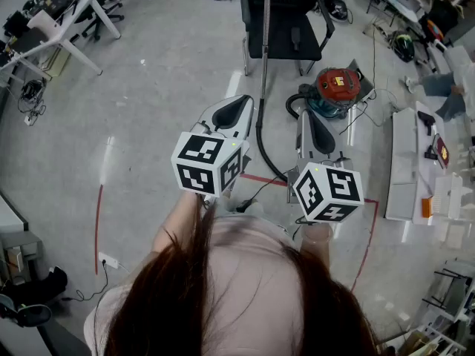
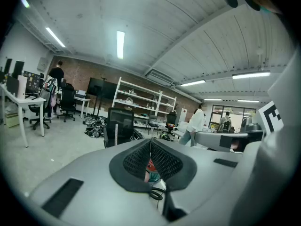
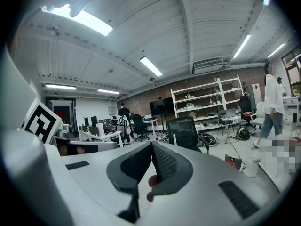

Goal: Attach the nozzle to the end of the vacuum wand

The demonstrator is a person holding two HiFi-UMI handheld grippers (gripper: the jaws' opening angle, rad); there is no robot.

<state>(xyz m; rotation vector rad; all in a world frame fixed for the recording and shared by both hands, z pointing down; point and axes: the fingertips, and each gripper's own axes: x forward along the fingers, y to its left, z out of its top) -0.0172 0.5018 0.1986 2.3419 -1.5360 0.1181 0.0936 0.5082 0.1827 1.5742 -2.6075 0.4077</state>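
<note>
My own head and hair fill the bottom of the head view and hide my forearms below the cubes, and I cannot pick out the nozzle in any view. The vacuum wand (image 1: pixel 264 43) is a thin pale tube leaning on the black chair (image 1: pixel 286 28) at upper centre. Its long axis runs almost straight up and down the frame, and its upper end is lost against the dark chair at the top edge. From its lower end a black hose (image 1: pixel 261 143) curves down and right across the floor until the right gripper (image 1: pixel 312 119) covers it. The red-topped vacuum cleaner (image 1: pixel 335 89) sits just right of the wand. Only a red and teal sliver of it shows under the pads in the left gripper view. The left gripper (image 1: pixel 239 104) is clenched, its ribbed pads meeting at the tip (image 2: pixel 150 141) with nothing between them. The right gripper's pads (image 3: pixel 151 145) are also pressed together and empty. Both grippers are well short of the wand. The only print I can see is the black-and-white square markers on the left cube (image 1: pixel 206 162) and right cube (image 1: pixel 329 191). No brand or word is legible.
</note>
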